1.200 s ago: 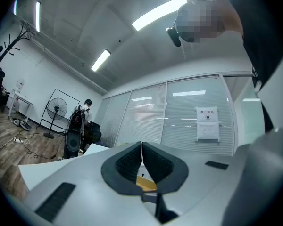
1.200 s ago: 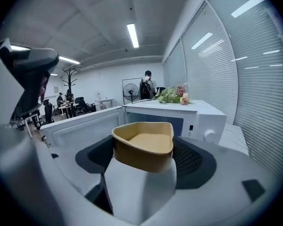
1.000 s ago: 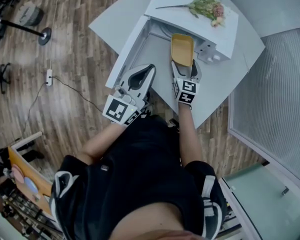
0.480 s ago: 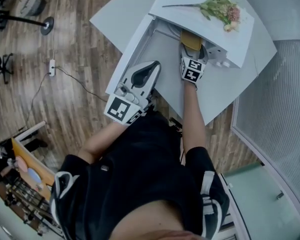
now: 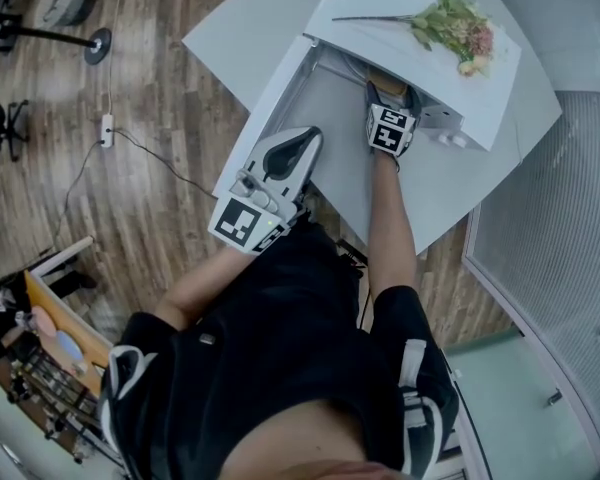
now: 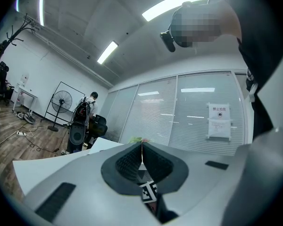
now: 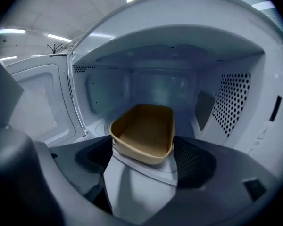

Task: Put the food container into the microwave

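A tan, open food container (image 7: 144, 128) hangs inside the white microwave (image 5: 410, 53), just above the cavity floor. My right gripper (image 7: 144, 149) is shut on its near end. From the head view my right gripper (image 5: 390, 118) reaches into the cavity, its tips and most of the container hidden under the microwave's top. The microwave door (image 5: 263, 108) stands swung open to the left. My left gripper (image 5: 292, 153) is held back near my body, beside the door's front edge. Its jaws are shut, pads pressed together with nothing between them (image 6: 141, 155).
A bunch of flowers (image 5: 455, 28) lies on the microwave's top. The microwave sits on a pale table (image 5: 440, 188) over wood flooring. Inside, a perforated wall (image 7: 231, 102) is at right and the open door (image 7: 37, 102) at left. A glass partition (image 5: 570, 198) runs along the right.
My right gripper has carried the container forward from in front of the microwave into the cavity. My left gripper has stayed where it was.
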A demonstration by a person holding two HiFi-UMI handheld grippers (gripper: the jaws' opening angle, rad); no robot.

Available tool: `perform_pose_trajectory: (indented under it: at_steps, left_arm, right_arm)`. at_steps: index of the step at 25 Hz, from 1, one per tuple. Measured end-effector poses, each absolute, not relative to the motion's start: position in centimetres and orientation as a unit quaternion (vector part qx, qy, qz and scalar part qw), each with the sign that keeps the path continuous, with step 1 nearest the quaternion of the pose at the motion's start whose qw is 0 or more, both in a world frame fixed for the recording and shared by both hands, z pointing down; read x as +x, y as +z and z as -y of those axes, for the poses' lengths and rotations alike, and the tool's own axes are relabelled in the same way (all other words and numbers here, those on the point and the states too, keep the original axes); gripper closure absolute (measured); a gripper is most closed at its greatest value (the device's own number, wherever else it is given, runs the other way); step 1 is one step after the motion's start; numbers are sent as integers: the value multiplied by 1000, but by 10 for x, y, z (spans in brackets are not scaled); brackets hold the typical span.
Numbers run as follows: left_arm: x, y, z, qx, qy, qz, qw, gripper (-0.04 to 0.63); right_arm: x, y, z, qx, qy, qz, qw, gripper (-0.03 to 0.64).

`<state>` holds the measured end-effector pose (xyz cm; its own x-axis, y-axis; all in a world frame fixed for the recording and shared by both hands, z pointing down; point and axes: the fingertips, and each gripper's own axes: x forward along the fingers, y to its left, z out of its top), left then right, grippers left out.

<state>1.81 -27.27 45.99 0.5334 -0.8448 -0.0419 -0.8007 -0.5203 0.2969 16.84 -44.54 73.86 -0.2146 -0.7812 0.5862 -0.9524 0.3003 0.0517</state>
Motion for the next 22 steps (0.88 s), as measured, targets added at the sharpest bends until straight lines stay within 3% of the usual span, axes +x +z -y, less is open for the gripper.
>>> perform_pose_trajectory:
  at_steps: [7,12,14,19,22]
  left_arm:
    - [15,455,264,868,-93,474,118,572]
    - [15,435,235,871,-98,470,102,572]
    - [15,424,218,871,-105,470,96,572]
    - [14,409,160,868,-111,475,90,572]
    - [14,402,126,867,-110,478,84,572]
  right_arm:
    - [175,740,433,583,174,746,271,181]
    - [171,692,375,593,186,753,216,195]
    - [169,662,340,591,192,758,197,293]
    - [165,589,246,578,176,782,152,454]
    - [166,553,198,571,172,793,122,519]
